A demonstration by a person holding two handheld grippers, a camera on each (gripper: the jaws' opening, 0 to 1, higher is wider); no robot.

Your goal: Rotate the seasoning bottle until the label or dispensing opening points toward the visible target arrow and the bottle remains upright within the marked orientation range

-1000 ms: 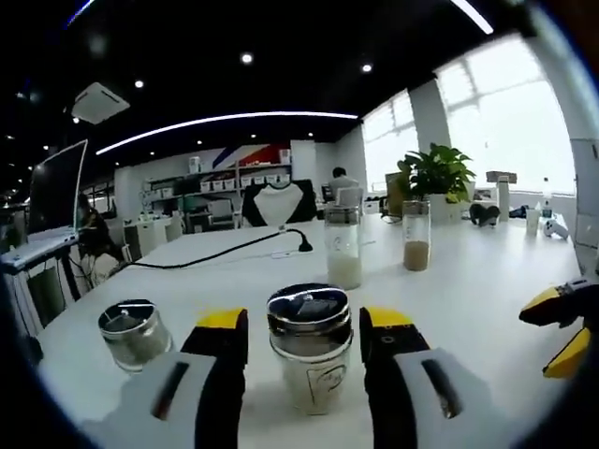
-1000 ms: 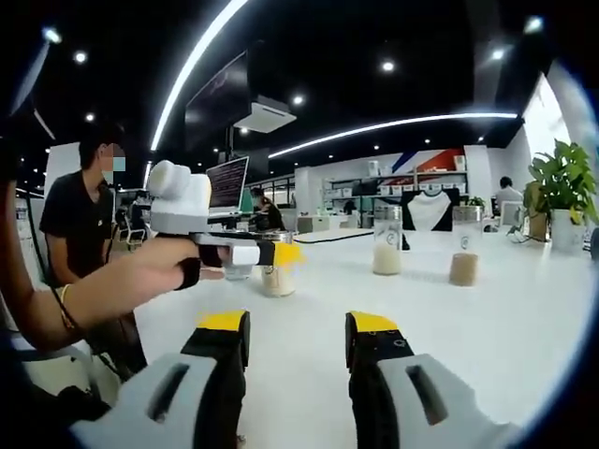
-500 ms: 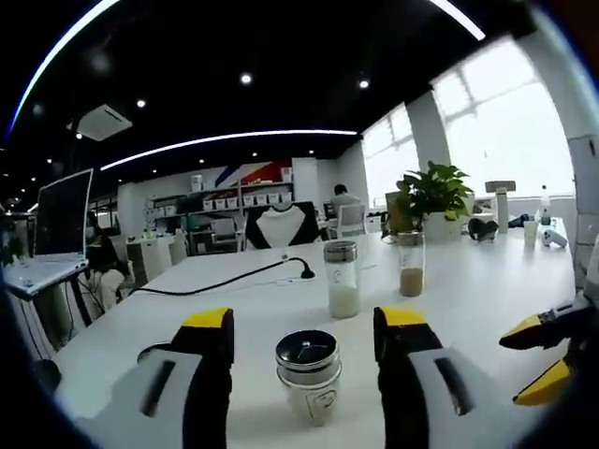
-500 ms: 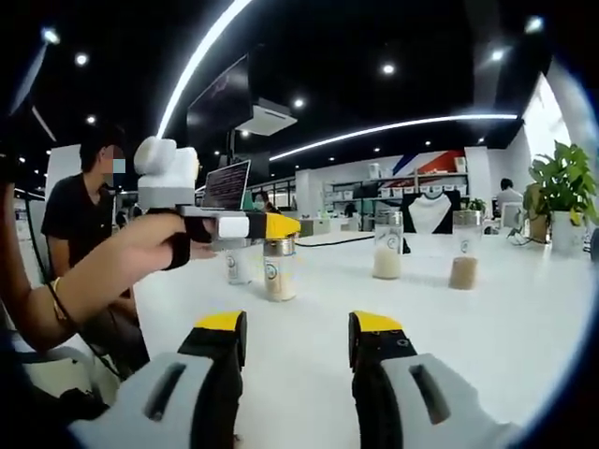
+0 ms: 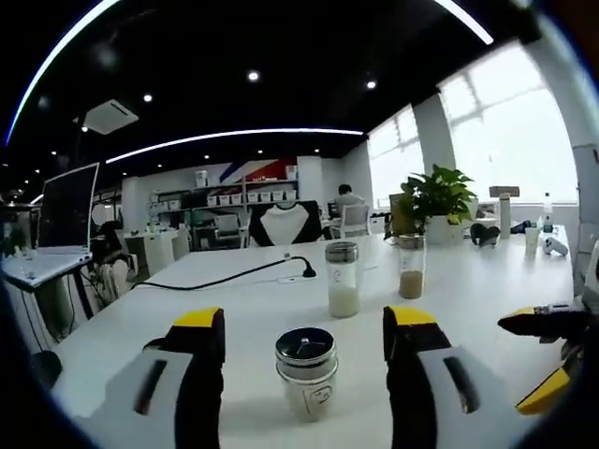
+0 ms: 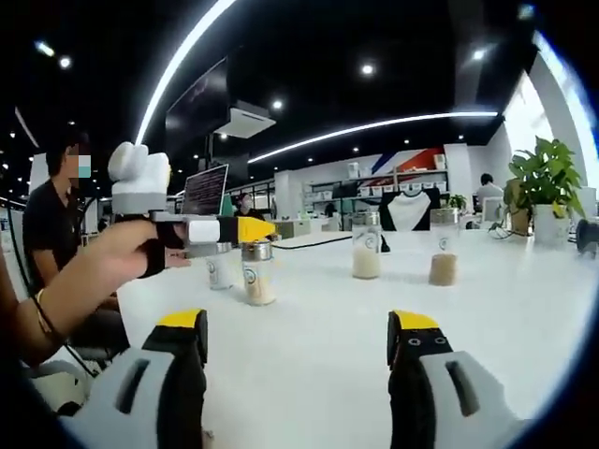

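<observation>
The seasoning bottle (image 5: pixel 306 372), glass with a shiny metal lid and a small printed label facing me, stands upright on the white table (image 5: pixel 468 290). My left gripper (image 5: pixel 304 320) is open, its yellow-tipped jaws wide on either side of the bottle and clear of it. In the right gripper view the same bottle (image 6: pixel 257 273) stands under the left gripper (image 6: pixel 213 230), which a hand holds. My right gripper (image 6: pixel 298 320) is open over bare table with nothing between its jaws, and its yellow tips (image 5: pixel 530 323) enter the left gripper view from the right.
Two taller glass jars stand further back, one with white contents (image 5: pixel 343 279) and one with brown (image 5: pixel 411 267). Another small jar (image 6: pixel 217 271) sits behind the bottle. A black cable (image 5: pixel 225 276) crosses the table. A potted plant (image 5: pixel 435 192) and a seated person (image 6: pixel 56 206) are nearby.
The left gripper's jaws, close around the bottle a second ago, have spread and drawn back from it. The right gripper's jaws have opened wider.
</observation>
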